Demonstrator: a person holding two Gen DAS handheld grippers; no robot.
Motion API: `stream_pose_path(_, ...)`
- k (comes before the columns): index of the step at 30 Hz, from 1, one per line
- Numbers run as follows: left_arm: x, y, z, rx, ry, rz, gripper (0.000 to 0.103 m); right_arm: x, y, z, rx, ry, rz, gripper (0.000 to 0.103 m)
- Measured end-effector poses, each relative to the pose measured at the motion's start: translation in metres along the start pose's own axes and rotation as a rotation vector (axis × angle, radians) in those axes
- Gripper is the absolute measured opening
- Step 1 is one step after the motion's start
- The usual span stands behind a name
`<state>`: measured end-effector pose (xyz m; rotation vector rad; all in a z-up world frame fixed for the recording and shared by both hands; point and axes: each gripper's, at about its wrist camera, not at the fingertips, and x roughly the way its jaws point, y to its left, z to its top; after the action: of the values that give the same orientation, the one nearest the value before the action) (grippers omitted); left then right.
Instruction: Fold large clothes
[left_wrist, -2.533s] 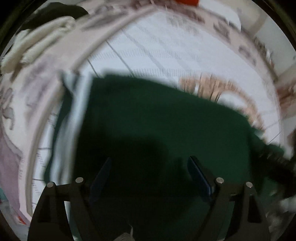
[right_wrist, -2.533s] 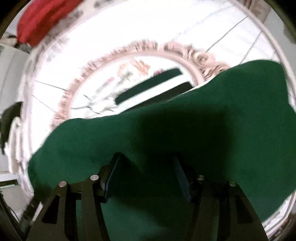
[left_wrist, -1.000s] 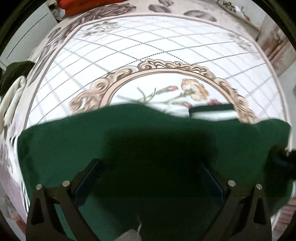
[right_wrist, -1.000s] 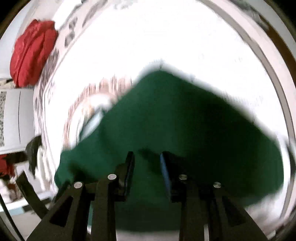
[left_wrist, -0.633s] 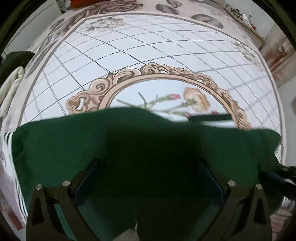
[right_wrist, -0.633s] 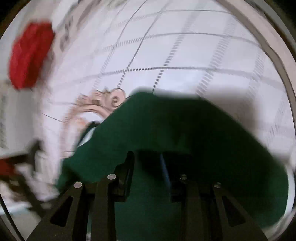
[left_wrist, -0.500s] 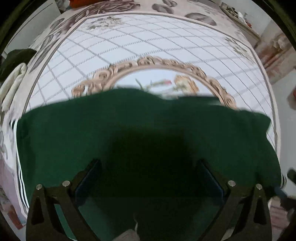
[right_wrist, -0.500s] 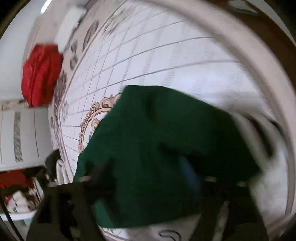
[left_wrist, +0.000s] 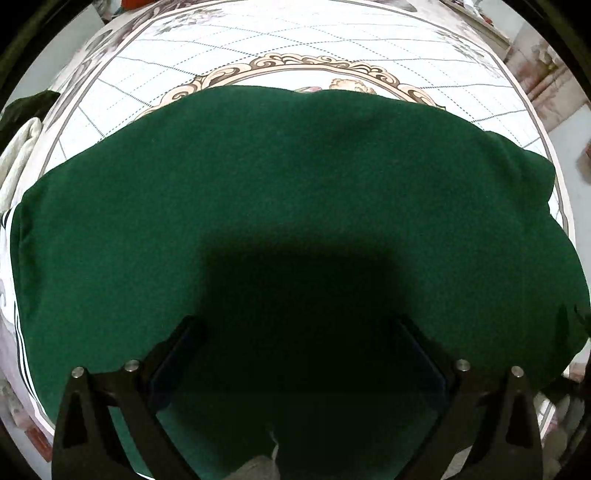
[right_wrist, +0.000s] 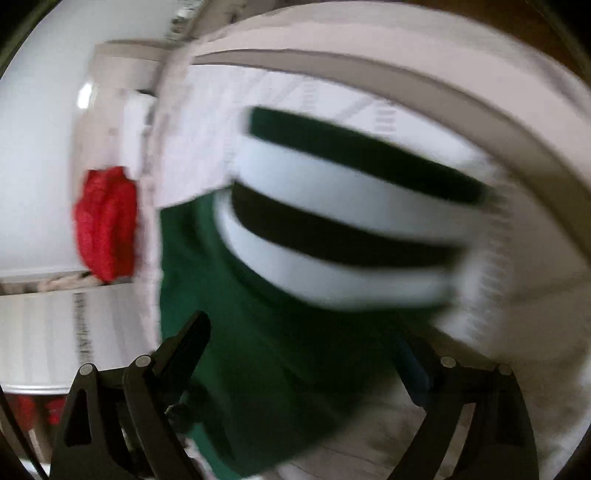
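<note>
Across the bedspread (left_wrist: 332, 40) lies the green top (left_wrist: 295, 192), soft and limp, likely best pinched at a hem corner or the striped cuff (right_wrist: 343, 229), while left gripper (left_wrist: 295, 354) and right gripper (right_wrist: 306, 354) both gape empty

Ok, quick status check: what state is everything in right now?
green garment: spread flat on the bedspread, covering most of the medallion.
striped cuff: green and white bands showing, blurred.
left gripper: open, over the garment.
right gripper: open, garment between fingers.
red cloth: bunched at the bed's edge.
</note>
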<state>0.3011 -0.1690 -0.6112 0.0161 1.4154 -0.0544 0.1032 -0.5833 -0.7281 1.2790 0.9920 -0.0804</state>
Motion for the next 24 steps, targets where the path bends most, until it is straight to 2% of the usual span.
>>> stream_pose_path(4, -0.002, 0.002, -0.004, -0.002, -0.005, -0.006, 0.103, 0.023, 0.010, 0.003, -0.036, -0.004, 0.040, 0.094)
stream_pose_path(5, -0.002, 0.002, -0.005, -0.003, -0.009, -0.004, 0.103, 0.026, 0.014, 0.002, -0.050, -0.004, 0.044, 0.078)
stream_pose_path(6, -0.002, 0.002, -0.005, -0.005, -0.012, -0.003, 0.103, 0.028, 0.016, 0.001, -0.062, 0.005, 0.014, 0.056)
stream_pose_path(7, -0.003, 0.003, -0.005, -0.010, -0.017, -0.001, 0.103, 0.029, 0.014, 0.000, -0.055, 0.012, 0.017, 0.024)
stream_pose_path(10, -0.005, 0.004, -0.007, -0.012, -0.015, 0.000, 0.103, 0.016, 0.009, -0.006, 0.005, 0.000, 0.070, 0.020)
stream_pose_path(12, -0.005, 0.003, -0.008, -0.011, -0.012, -0.010, 0.103, -0.006, 0.014, -0.018, 0.031, -0.014, 0.117, 0.019)
stream_pose_path(15, -0.003, 0.000, -0.009, 0.002, -0.002, -0.035, 0.103, -0.032, 0.030, -0.037, -0.016, -0.037, 0.144, 0.019)
stream_pose_path(18, -0.002, -0.003, -0.013, 0.021, -0.011, -0.022, 0.103, -0.025, 0.011, -0.040, 0.019, -0.008, 0.148, 0.023)
stream_pose_path(19, -0.001, -0.003, -0.014, 0.019, -0.012, -0.025, 0.103, -0.017, -0.001, -0.037, 0.050, 0.010, 0.126, 0.033)
stream_pose_path(20, -0.001, -0.002, -0.013, 0.018, -0.011, -0.029, 0.103, -0.007, -0.012, -0.034, 0.069, 0.033, 0.093, 0.059)
stream_pose_path(21, -0.003, -0.005, -0.014, 0.018, -0.011, -0.031, 0.103, 0.007, -0.022, -0.031, 0.073, 0.060, 0.067, 0.072)
stream_pose_path(23, -0.003, -0.004, -0.015, 0.022, -0.014, -0.037, 0.103, 0.017, -0.024, -0.031, 0.044, 0.035, 0.146, 0.076)
stream_pose_path(24, -0.002, -0.002, -0.014, 0.025, -0.015, -0.037, 0.103, 0.020, -0.018, -0.032, 0.024, 0.022, 0.149, 0.078)
